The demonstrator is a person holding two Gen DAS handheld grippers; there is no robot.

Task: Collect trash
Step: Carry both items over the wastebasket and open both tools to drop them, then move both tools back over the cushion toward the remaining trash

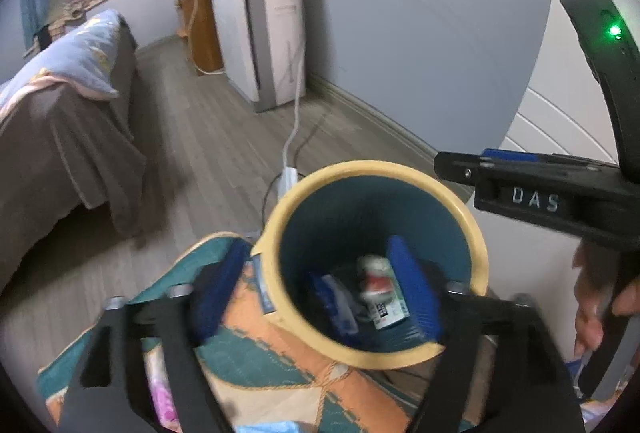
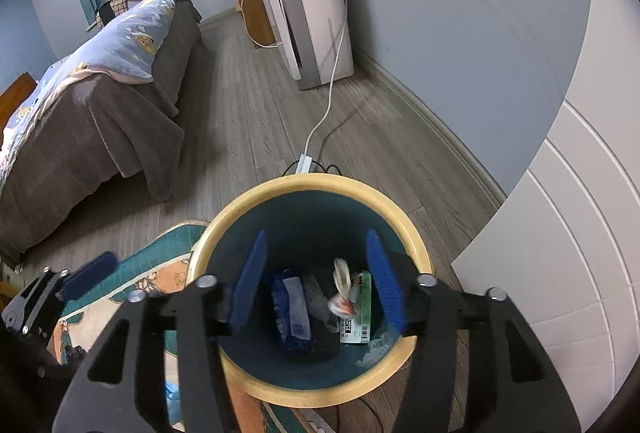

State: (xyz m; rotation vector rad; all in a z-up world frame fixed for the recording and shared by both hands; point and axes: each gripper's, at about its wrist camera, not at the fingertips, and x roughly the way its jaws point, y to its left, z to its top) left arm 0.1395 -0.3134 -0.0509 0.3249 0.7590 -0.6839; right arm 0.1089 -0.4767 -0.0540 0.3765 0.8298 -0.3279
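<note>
Trash — a blue wrapper (image 2: 290, 313) and green-and-white carton (image 2: 356, 313) — lies inside the round yellow-rimmed teal bin (image 2: 418, 245) beneath both empty, wide-spread grippers, left (image 1: 316, 291) and right (image 2: 316, 279), suggesting a finished drop, with fetching more litter next.

In my left wrist view the pieces of trash (image 1: 380, 293) at the bottom of the bin (image 1: 476, 233) are blurred, so I cannot read any label. My own blue pad (image 1: 412, 289) covers a part of them. At the right edge of the frame my hand (image 1: 596, 297) is cut off and soft. At the lower edge a pink thing (image 1: 162, 389) on the mat (image 1: 280, 365) is half hidden behind my tongs. In the right wrist view the print on the green box (image 2: 358, 313) is too small to read, and the bed (image 2: 80, 121) runs out at the left edge.
</note>
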